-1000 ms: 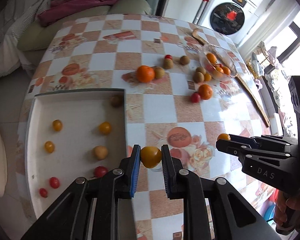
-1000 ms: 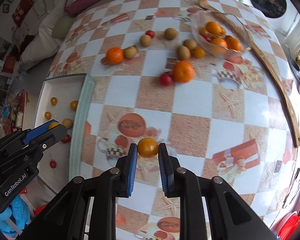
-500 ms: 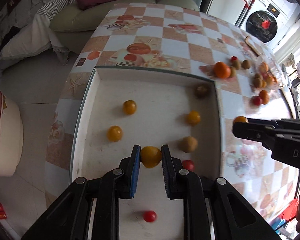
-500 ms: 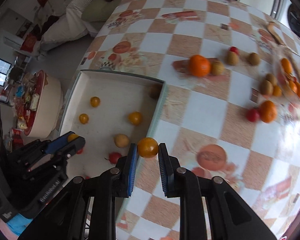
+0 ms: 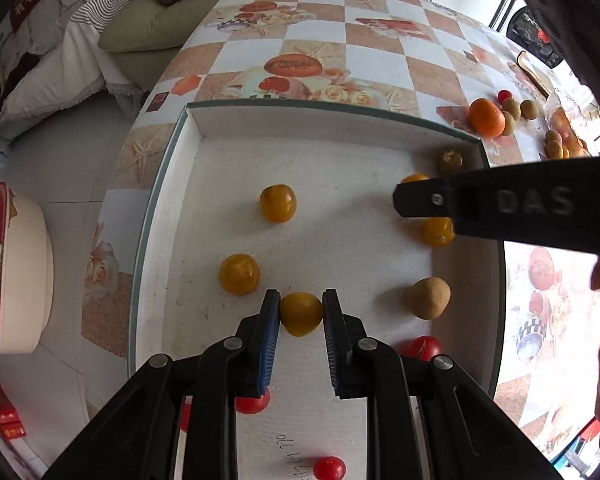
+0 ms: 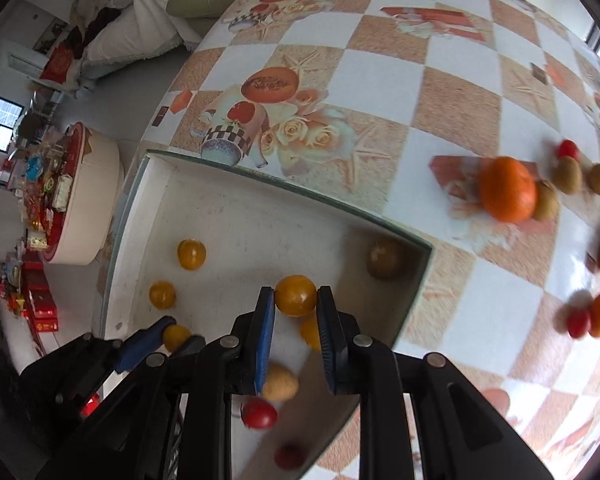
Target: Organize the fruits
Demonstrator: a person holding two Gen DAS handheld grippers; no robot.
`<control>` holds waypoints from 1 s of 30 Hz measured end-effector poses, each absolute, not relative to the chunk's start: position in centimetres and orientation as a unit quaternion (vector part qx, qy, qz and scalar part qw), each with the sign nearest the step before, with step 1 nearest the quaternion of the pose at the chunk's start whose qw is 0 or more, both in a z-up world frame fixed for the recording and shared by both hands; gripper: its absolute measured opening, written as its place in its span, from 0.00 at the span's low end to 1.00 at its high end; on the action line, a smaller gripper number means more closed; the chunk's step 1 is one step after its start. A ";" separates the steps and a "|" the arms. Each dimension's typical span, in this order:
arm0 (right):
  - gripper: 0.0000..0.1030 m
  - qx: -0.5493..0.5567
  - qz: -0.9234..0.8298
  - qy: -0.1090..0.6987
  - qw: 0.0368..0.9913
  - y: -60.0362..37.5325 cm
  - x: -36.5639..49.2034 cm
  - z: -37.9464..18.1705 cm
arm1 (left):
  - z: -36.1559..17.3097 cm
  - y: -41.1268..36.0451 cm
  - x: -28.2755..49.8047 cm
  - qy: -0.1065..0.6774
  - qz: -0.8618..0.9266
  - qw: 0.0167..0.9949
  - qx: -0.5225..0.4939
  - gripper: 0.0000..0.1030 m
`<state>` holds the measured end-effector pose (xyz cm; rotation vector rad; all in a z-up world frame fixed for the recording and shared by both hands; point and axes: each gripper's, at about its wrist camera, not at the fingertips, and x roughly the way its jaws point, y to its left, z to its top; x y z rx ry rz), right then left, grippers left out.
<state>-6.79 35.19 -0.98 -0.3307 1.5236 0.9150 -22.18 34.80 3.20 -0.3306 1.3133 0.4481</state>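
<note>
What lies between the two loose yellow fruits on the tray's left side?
Nothing: in the left wrist view, bare white tray floor separates the farther yellow fruit from the nearer yellow fruit.

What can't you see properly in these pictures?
- Left wrist view: the right tool covers most of one yellow fruit in the white tray.
- Left wrist view: the glass bowl is cut off by the dark lens edge.
- Right wrist view: fruits on the table, like the small red one, are blurred.
</note>
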 end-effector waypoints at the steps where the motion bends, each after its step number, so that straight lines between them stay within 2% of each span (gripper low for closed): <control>1: 0.23 -0.149 0.397 0.663 0.617 35.5 -6.8 -1.3 | 3.0 34.8 -22.2 0.605 0.206 0.754 -0.149 0.22; 3: 0.23 -0.160 0.394 0.667 0.612 35.9 -6.9 -2.0 | 2.8 34.8 -22.2 0.610 0.205 0.752 -0.145 0.22; 4: 0.23 -0.160 0.396 0.663 0.615 36.0 -6.9 -1.9 | 2.8 34.8 -22.3 0.609 0.205 0.752 -0.146 0.28; 5: 0.23 -0.165 0.398 0.661 0.615 36.1 -7.0 -1.9 | 2.9 34.8 -22.4 0.608 0.206 0.753 -0.146 0.50; 7: 0.27 -0.171 0.401 0.660 0.612 36.3 -7.1 -1.9 | 3.4 34.8 -22.5 0.598 0.217 0.759 -0.140 0.80; 8: 0.32 -0.170 0.402 0.662 0.609 36.4 -7.0 -2.0 | 3.8 34.7 -22.7 0.588 0.222 0.766 -0.134 0.80; 10: 0.62 -0.168 0.398 0.663 0.611 36.3 -7.0 -1.8 | 4.1 34.6 -22.7 0.589 0.216 0.767 -0.138 0.80; 11: 0.65 -0.165 0.398 0.661 0.614 36.2 -7.0 -1.5 | 4.2 34.6 -22.7 0.590 0.213 0.766 -0.139 0.80; 14: 0.66 -0.151 0.400 0.661 0.616 35.7 -7.1 -0.4 | 4.8 34.4 -23.1 0.590 0.214 0.766 -0.140 0.80; 16: 0.78 -0.141 0.402 0.661 0.618 35.4 -7.1 0.5 | 5.3 34.3 -23.6 0.589 0.213 0.765 -0.149 0.83; 17: 0.80 -0.135 0.403 0.660 0.620 35.1 -7.2 1.0 | 5.5 34.3 -23.8 0.590 0.215 0.764 -0.150 1.00; 20: 0.81 -0.124 0.396 0.658 0.628 34.2 -7.7 2.5 | 6.5 34.2 -24.6 0.590 0.211 0.763 -0.156 1.00; 25: 1.00 -0.136 0.369 0.662 0.638 31.9 -9.0 4.0 | 8.0 33.5 -25.9 0.591 0.214 0.762 -0.156 1.00; 30: 1.00 -0.161 0.349 0.662 0.643 29.7 -10.5 5.3 | 9.1 33.2 -27.3 0.596 0.225 0.751 -0.174 1.00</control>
